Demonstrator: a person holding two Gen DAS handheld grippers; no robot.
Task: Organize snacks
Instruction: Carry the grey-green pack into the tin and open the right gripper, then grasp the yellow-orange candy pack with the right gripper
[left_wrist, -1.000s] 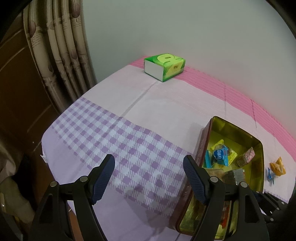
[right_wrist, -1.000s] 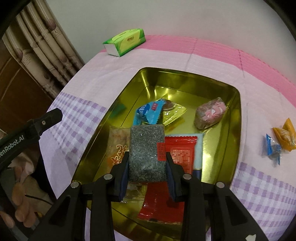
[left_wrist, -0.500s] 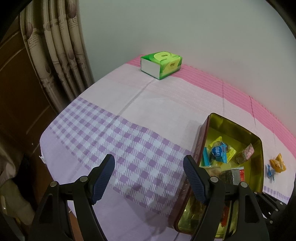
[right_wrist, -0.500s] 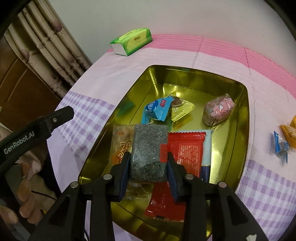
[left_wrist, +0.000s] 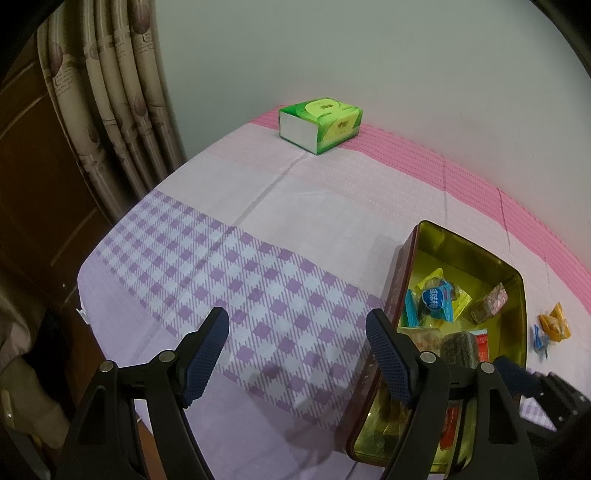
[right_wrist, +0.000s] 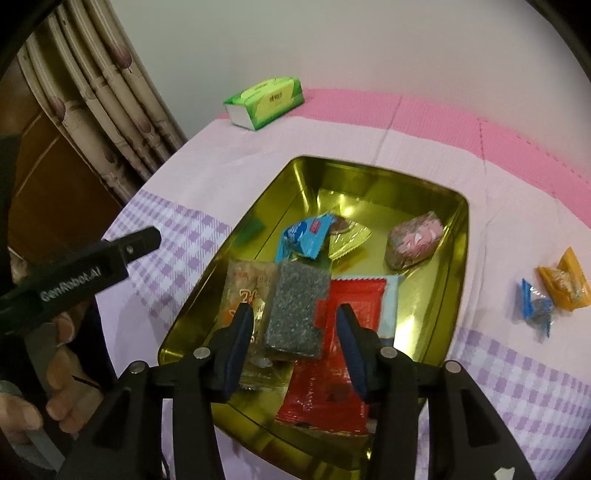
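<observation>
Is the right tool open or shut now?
Open. The right tool has a visible gap on both sides of the dark seaweed pack, which lies in the gold tin.

Dark speckled bar (right_wrist: 296, 308) lies flat atop packets in gold tin (right_wrist: 456, 258).

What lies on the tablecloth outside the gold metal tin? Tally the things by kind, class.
Green tissue pack: 1
Small orange wrapped sweet: 1
Small blue wrapped sweet: 1
Total: 3
</observation>
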